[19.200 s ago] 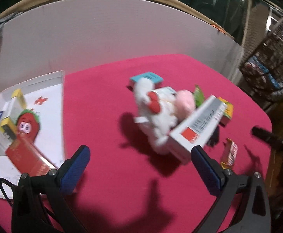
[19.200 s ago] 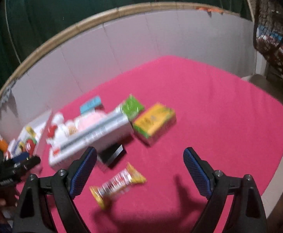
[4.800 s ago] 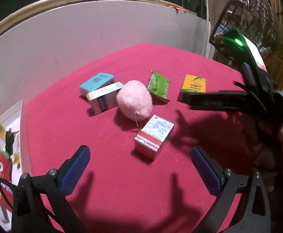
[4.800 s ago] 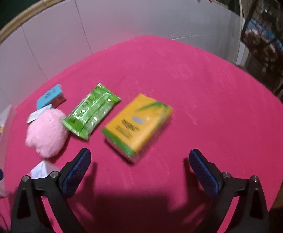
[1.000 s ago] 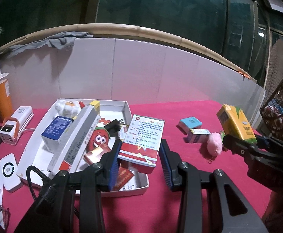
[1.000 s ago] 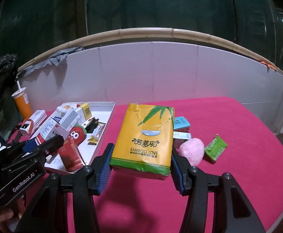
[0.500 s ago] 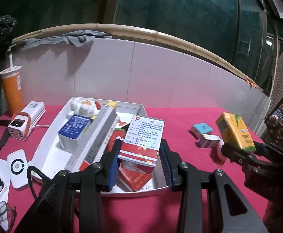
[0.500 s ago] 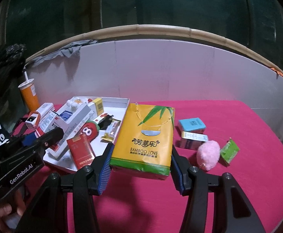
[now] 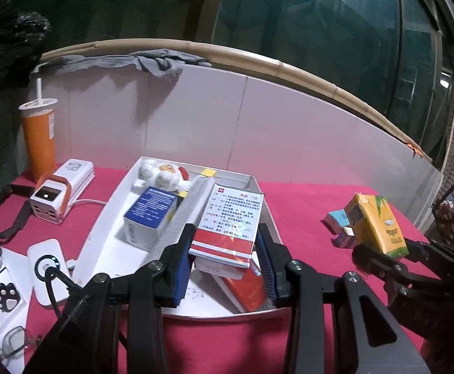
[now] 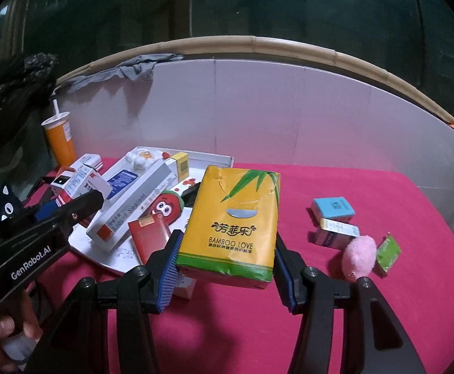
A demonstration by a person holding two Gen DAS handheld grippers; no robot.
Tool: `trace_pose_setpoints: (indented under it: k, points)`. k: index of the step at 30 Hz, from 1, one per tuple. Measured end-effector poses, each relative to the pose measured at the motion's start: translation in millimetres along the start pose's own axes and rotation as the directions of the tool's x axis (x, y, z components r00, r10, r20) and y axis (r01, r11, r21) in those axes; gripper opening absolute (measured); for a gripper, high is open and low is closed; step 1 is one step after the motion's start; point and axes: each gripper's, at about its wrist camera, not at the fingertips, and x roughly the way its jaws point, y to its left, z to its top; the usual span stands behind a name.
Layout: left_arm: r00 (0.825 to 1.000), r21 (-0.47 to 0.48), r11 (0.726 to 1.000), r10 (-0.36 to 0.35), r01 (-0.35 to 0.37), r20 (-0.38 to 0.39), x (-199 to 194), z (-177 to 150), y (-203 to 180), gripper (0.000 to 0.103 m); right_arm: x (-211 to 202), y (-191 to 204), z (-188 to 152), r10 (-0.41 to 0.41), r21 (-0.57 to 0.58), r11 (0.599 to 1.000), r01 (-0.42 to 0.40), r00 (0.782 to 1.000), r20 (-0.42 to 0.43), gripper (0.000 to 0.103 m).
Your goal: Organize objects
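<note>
Setting both loads into the white tray (image 9: 119,188) is judged to be the step in hand. The red-and-white box (image 9: 231,221) is clamped between the jaws of the left gripper (image 9: 225,272), above the tray's near end. The yellow tissue pack (image 10: 231,227) is clamped in the right gripper (image 10: 225,275), beside the tray's right rim. Each should be lowered onto bare floor between the 2 long boxes and the red pack before the jaws are parted.
</note>
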Motion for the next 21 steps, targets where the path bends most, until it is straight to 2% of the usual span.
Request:
trace_pose_setpoints:
  k: [13,21]
  points:
    - [0.997,-0.099,0.993,0.069,-0.066,0.031,-3,20,59,0.038,15,25,10,0.035,-0.044,0.998,-0.036,0.999,-0.014,0.057]
    - [0.997,-0.158,0.984,0.080,-0.078,0.009,9,29,88,0.038,39,44,21,0.061,-0.065,0.996,-0.064,0.997,-0.044,0.057]
